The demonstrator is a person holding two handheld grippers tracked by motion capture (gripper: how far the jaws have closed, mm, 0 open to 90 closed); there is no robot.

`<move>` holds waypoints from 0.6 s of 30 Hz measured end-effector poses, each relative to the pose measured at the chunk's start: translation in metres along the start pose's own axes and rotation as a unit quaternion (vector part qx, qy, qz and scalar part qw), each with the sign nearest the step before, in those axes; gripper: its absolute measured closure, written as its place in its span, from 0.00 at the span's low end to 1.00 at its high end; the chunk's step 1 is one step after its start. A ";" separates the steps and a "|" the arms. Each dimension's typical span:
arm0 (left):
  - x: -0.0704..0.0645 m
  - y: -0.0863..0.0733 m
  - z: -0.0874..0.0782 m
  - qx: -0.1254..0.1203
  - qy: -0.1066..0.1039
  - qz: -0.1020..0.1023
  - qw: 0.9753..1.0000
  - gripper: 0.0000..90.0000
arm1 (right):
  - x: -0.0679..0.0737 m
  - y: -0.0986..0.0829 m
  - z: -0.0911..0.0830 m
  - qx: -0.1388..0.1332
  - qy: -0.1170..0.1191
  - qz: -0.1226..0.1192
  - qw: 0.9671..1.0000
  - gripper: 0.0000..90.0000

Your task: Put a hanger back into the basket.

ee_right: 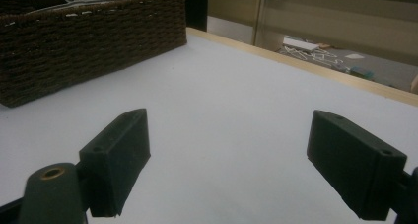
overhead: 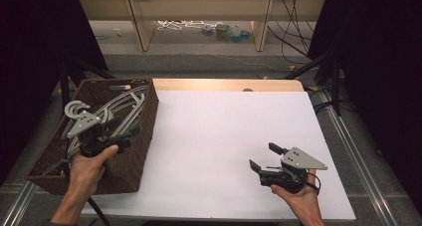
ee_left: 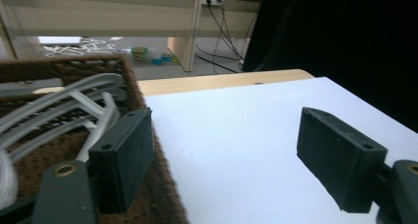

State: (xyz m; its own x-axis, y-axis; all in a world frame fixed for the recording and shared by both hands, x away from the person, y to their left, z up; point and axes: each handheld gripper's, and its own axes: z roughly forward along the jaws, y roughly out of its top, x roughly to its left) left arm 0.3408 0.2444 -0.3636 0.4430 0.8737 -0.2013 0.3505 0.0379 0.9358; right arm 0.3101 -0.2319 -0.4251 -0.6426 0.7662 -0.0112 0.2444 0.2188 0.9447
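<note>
Hangers in the basket, none out yet — early in the job by the look of it.

Grey hangers point(overhead: 117, 106) piled in the brown wicker basket point(overhead: 142, 136) at the left edge of the white tabletop point(overhead: 224, 136), several curved arms overlapping, hooks poking up at the far left. Left gripper point(overhead: 117, 129) poised over the basket's near right part, jaws spread wide and gripping nothing, one jaw above the hangers and the other out past the rim. Right gripper point(overhead: 263, 159) low over the bare tabletop, well apart from the basket, jaws wide and idle too. Probably everything left to do — no hanger lifted, none lying outside. Exact count hard to tell, tangled as they are; basket's near left part cut off behind the left hand point(overhead: 87, 169).
</note>
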 end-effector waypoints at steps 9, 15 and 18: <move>-0.023 -0.016 0.010 0.005 -0.029 0.017 0.999 0.24 | 0.002 -0.001 0.000 -0.003 0.010 0.006 1.000 0.19; -0.034 -0.026 0.013 -0.004 -0.041 0.034 0.999 0.23 | 0.005 -0.001 -0.001 -0.007 0.008 0.008 1.000 0.19; -0.039 -0.030 0.014 -0.013 -0.052 0.036 0.998 0.23 | 0.005 -0.001 -0.002 -0.010 0.007 0.002 1.000 0.18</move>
State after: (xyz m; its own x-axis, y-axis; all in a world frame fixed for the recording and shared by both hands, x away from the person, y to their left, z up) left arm 0.3243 0.2026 -0.3879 0.5498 0.8198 -0.1600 0.2926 -0.0097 0.9562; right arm 0.3054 -0.2297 -0.4257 -0.6522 0.7581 -0.0026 0.2320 0.2028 0.9513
